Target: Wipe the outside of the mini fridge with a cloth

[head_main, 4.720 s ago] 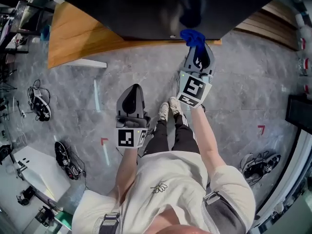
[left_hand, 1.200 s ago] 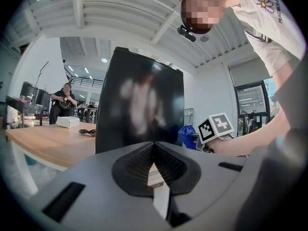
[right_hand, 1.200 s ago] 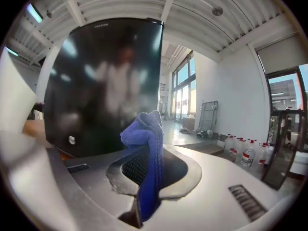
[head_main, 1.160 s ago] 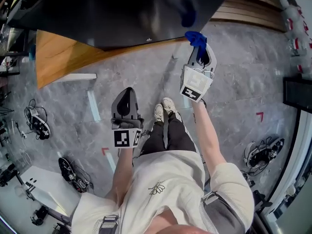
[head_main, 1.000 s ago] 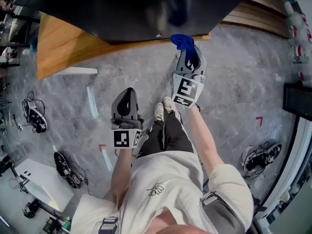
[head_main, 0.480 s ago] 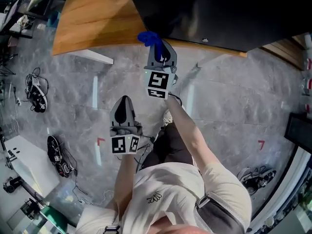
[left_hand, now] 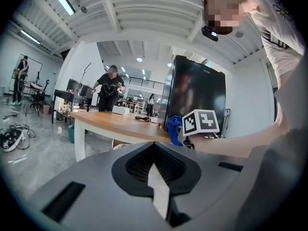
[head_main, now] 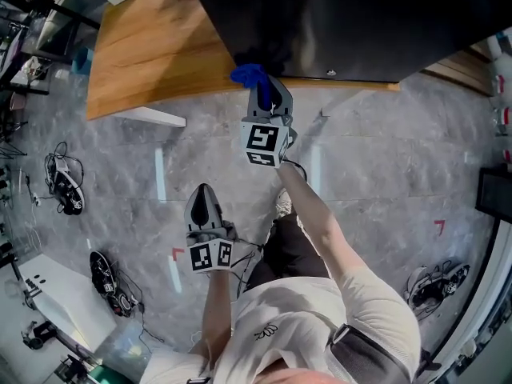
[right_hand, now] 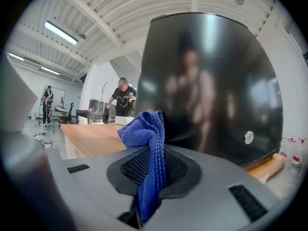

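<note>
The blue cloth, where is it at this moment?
The blue cloth is clamped in the right gripper, upper centre of the head view, by the left front corner of the black mini fridge, at the wooden table edge.

Fridge (head_main: 344, 22) on table (head_main: 152, 54); cloth (head_main: 248, 74) at fridge's front corner; left gripper (head_main: 205, 194) behind right gripper (head_main: 264, 94), apart.

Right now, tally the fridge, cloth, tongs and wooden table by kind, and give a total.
fridge: 1
cloth: 1
tongs: 2, the left tongs and the right tongs
table: 1
Total: 5
</note>
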`<control>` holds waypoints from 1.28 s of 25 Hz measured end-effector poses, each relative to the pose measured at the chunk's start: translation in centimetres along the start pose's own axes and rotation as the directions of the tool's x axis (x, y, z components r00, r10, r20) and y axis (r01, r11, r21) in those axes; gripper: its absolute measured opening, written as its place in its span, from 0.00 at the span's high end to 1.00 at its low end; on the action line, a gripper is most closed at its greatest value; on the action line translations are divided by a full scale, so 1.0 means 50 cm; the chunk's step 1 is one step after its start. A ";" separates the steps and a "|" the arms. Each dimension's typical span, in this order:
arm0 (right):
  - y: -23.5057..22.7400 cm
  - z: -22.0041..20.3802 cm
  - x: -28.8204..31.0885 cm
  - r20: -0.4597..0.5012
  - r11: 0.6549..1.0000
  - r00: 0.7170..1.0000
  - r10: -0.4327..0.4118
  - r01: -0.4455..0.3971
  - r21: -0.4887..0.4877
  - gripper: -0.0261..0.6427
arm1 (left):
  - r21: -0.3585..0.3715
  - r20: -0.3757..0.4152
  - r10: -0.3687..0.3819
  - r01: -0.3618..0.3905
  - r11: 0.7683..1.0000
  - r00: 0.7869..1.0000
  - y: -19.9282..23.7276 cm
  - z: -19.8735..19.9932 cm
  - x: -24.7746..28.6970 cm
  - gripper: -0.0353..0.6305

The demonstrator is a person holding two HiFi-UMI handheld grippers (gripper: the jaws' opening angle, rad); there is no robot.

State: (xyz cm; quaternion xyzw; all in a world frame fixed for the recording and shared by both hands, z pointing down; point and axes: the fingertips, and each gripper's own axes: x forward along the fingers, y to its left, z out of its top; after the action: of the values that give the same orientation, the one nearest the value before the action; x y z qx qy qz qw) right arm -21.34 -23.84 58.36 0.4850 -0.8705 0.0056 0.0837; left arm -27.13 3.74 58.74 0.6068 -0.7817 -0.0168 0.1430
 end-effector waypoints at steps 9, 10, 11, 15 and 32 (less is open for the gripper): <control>-0.194 -0.024 -0.056 -0.017 0.985 0.985 -0.171 0.171 0.001 0.87 | 0.007 -0.006 -0.187 0.187 0.982 0.982 -0.116 -0.009 0.095 0.94; -0.227 -0.029 -0.065 -0.024 0.980 0.980 -0.196 0.196 0.011 0.87 | 0.011 -0.009 -0.206 0.206 0.978 0.978 -0.136 -0.012 0.102 0.94; -0.259 -0.033 -0.073 -0.034 0.976 0.975 -0.218 0.219 0.021 0.87 | 0.016 -0.013 -0.223 0.223 0.975 0.975 -0.155 -0.014 0.109 0.94; -0.341 -0.044 -0.100 -0.055 0.969 0.967 -0.247 0.247 -0.001 0.87 | 0.021 -0.021 -0.240 0.240 0.970 0.971 -0.196 -0.020 0.123 0.94; -0.674 -0.099 -0.165 -0.090 0.917 0.913 -0.398 0.398 -0.027 0.87 | 0.021 -0.044 -0.262 0.263 0.965 0.964 -0.373 -0.061 0.153 0.94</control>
State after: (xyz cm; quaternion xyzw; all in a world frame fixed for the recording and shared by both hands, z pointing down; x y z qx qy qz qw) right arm 12.09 -34.28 59.61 0.6508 -0.7487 0.0075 0.1258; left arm -10.48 -7.98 59.51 0.7070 -0.6916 -0.0129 0.1472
